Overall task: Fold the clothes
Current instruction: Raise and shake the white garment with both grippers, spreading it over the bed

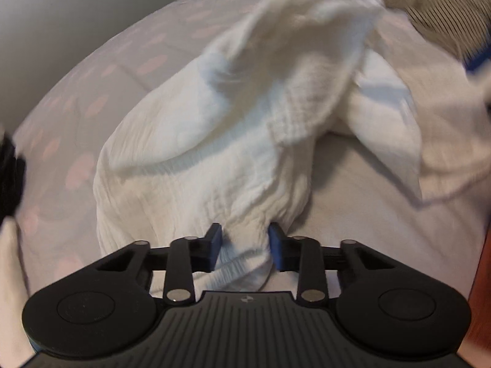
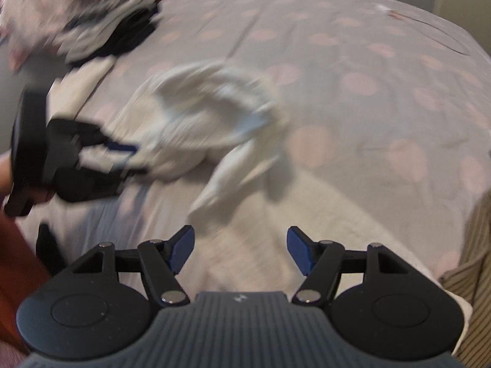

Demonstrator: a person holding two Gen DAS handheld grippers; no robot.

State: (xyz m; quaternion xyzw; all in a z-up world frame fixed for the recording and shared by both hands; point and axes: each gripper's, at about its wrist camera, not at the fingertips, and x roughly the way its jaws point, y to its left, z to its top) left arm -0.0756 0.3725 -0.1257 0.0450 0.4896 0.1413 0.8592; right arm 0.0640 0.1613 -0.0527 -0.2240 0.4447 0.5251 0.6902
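Observation:
A white crinkled garment (image 1: 233,141) hangs bunched over the bed. My left gripper (image 1: 245,245) is shut on one edge of it and holds it up; the cloth bunches between the blue pads. In the right wrist view the same garment (image 2: 211,116) is blurred at centre left, with the left gripper (image 2: 122,156) clamped on its left end. My right gripper (image 2: 241,245) is open and empty, above a pale towel-like cloth (image 2: 307,214), a short way from the garment's dangling end.
The bed has a grey sheet with pink dots (image 2: 368,86). A pile of mixed clothes (image 2: 92,24) lies at the far left. A striped fabric (image 2: 472,263) lies at the right edge. A wall (image 1: 46,30) stands behind the bed.

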